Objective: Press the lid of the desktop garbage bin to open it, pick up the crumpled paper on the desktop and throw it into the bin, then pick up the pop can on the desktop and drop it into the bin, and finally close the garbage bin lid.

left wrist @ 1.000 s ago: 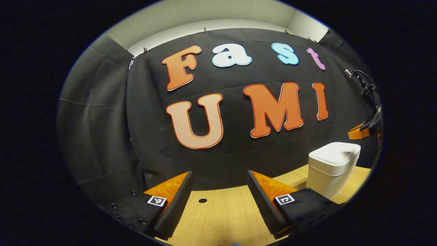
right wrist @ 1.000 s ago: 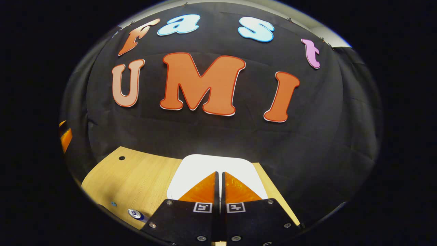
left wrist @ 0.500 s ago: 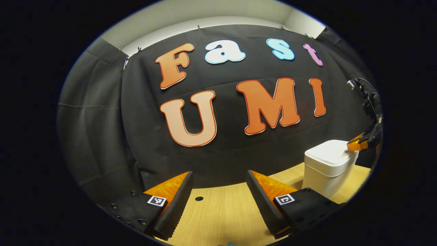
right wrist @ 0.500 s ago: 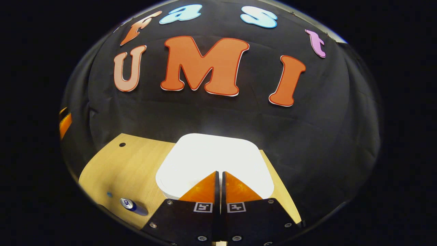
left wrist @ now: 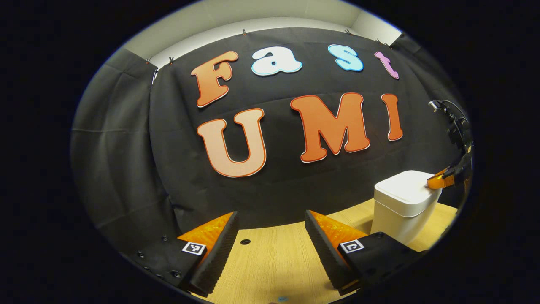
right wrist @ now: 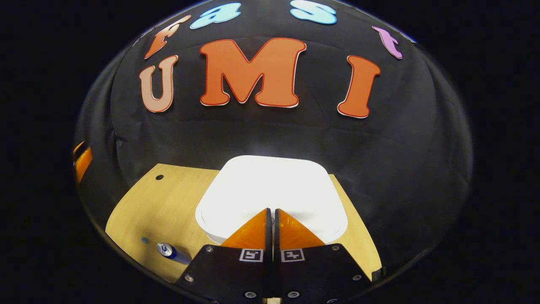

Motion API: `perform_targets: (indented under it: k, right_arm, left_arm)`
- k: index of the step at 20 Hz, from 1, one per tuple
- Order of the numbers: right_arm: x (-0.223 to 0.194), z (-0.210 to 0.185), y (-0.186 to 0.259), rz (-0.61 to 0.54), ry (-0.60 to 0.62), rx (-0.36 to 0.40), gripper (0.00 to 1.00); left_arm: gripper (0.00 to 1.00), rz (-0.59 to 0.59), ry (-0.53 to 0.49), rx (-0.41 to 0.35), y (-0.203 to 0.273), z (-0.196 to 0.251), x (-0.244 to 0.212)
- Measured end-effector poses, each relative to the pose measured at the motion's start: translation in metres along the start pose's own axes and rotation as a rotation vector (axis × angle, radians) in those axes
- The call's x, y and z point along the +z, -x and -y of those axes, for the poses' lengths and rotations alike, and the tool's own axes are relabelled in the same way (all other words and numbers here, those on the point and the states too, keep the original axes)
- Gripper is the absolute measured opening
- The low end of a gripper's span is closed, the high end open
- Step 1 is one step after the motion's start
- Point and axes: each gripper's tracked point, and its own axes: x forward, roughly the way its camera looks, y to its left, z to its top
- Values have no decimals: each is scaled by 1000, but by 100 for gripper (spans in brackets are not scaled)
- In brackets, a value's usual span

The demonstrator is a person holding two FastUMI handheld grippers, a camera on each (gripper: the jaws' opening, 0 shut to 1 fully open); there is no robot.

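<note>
My right gripper has come down, jaws pressed together, tips on the near edge of the bin's lid — lid flat, so opening or closing, I can't tell. Can lies left of the bin. Left gripper, jaws spread, hovers over the counter.

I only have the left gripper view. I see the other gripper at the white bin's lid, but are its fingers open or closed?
Observer: Closed. In the right gripper view, the right gripper has its fingers together with nothing between them.
Operator: Where exactly is it?
Observer: Its tips are over the near part of the lid, about midway across.
Operator: Any sign of the pop can?
Observer: Yes. The pop can lies on its side on the table, left of the bin as that view shows it.
</note>
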Motion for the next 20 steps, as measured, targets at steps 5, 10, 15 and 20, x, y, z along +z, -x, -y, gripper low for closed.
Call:
perform_targets:
  k: [5,10,15,20]
  right_arm:
    - [12,-2,7,30,73,-10,1]
    - [45,0,19,127,91,-28,1]
    - [85,4,32,271,83,-54,1]
    - [125,6,51,438,80,-71,1]
  left_arm:
    - [100,24,-7,16,4,-4,7]
    - [99,30,-2,36,5,-11,7]
    - [99,30,11,39,4,-14,5]
    - [99,25,32,40,0,-19,0]
